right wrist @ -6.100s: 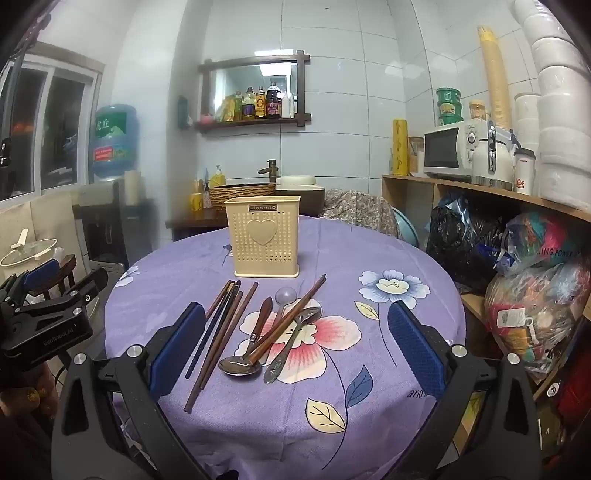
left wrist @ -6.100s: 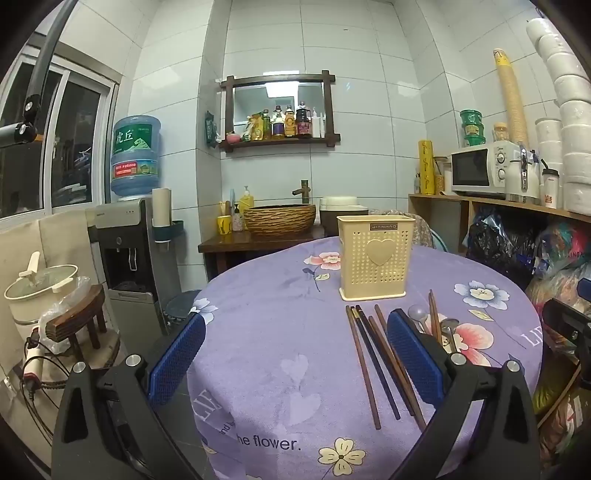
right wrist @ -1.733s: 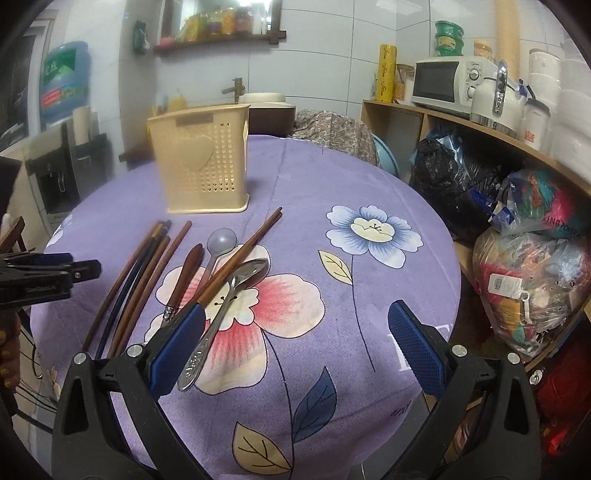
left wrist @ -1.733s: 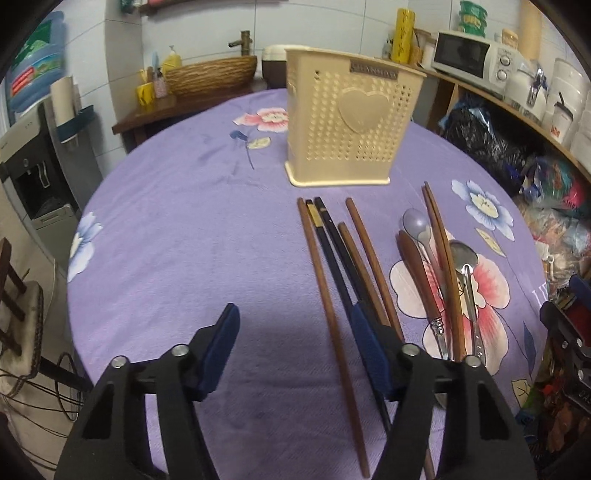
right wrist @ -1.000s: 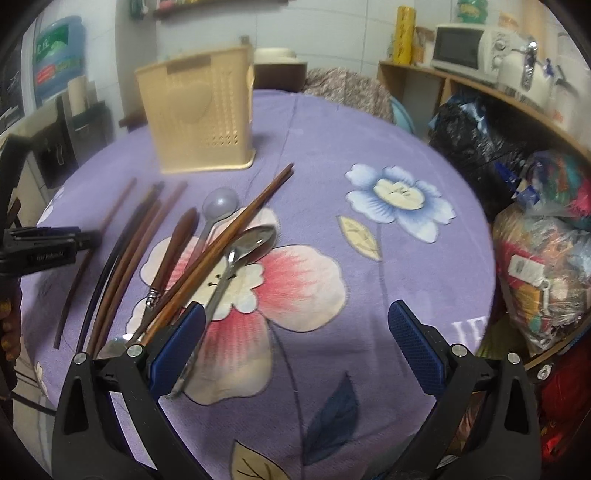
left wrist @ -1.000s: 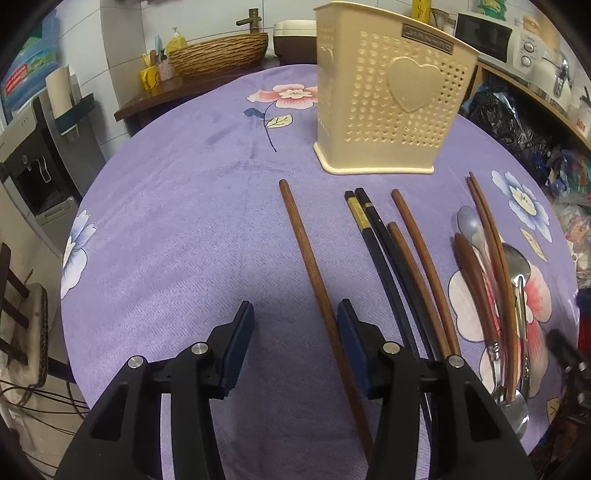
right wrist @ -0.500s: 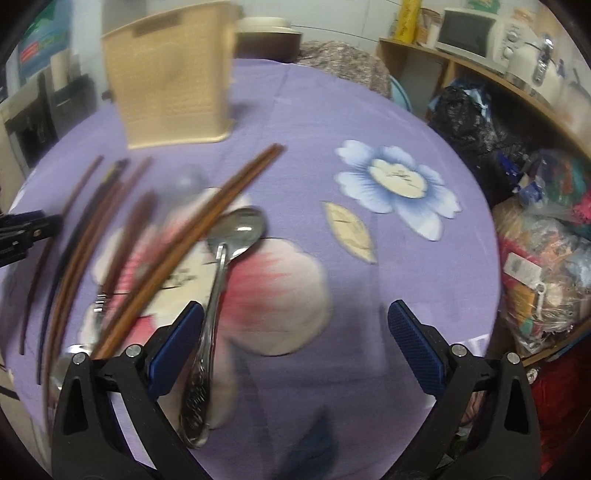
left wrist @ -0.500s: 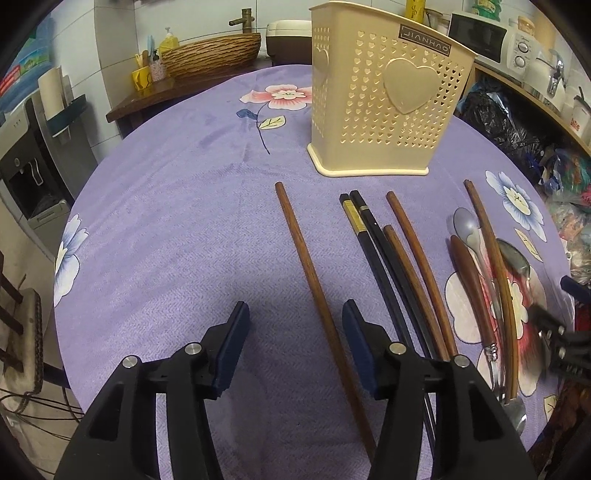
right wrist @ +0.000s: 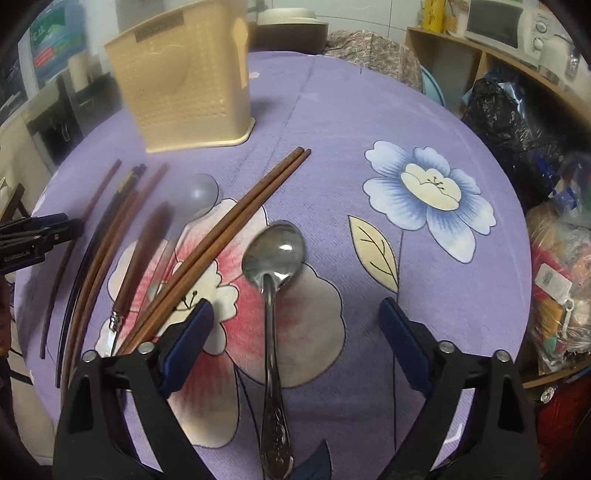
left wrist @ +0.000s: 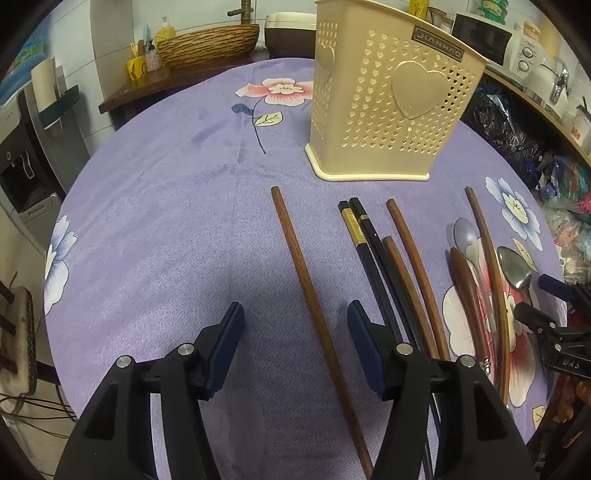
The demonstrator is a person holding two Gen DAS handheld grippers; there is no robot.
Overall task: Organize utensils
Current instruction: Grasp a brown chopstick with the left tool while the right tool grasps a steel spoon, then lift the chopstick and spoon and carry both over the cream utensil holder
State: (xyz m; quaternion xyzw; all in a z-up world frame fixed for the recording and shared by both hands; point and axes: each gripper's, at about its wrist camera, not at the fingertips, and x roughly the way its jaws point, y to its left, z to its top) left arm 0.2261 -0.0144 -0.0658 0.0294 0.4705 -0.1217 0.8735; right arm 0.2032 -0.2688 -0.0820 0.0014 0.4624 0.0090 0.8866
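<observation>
A cream perforated utensil holder [left wrist: 391, 107] [right wrist: 192, 88] stands upright on the purple flowered tablecloth [left wrist: 166, 206]. Several chopsticks and spoons lie in front of it. My left gripper [left wrist: 293, 343] is open, low over the cloth, straddling a single brown chopstick [left wrist: 310, 291] without touching it. Black chopsticks [left wrist: 369, 243] and more brown ones [left wrist: 413, 251] lie to its right. My right gripper [right wrist: 293, 339] is open, astride the handle of a steel spoon [right wrist: 273, 266]. A brown chopstick pair [right wrist: 225, 236] crosses toward its left finger.
A grey plastic spoon [right wrist: 195, 195] and a wooden-handled utensil [right wrist: 140, 258] lie left of the steel spoon. The table edge drops off to bags [right wrist: 561, 266] on the right and a water dispenser [left wrist: 22, 147] on the left. A shelf with a microwave [left wrist: 480, 33] runs behind.
My left gripper has narrowed and settled around the single brown chopstick. My right gripper has swung down and forward until the steel spoon's handle lies between its fingers.
</observation>
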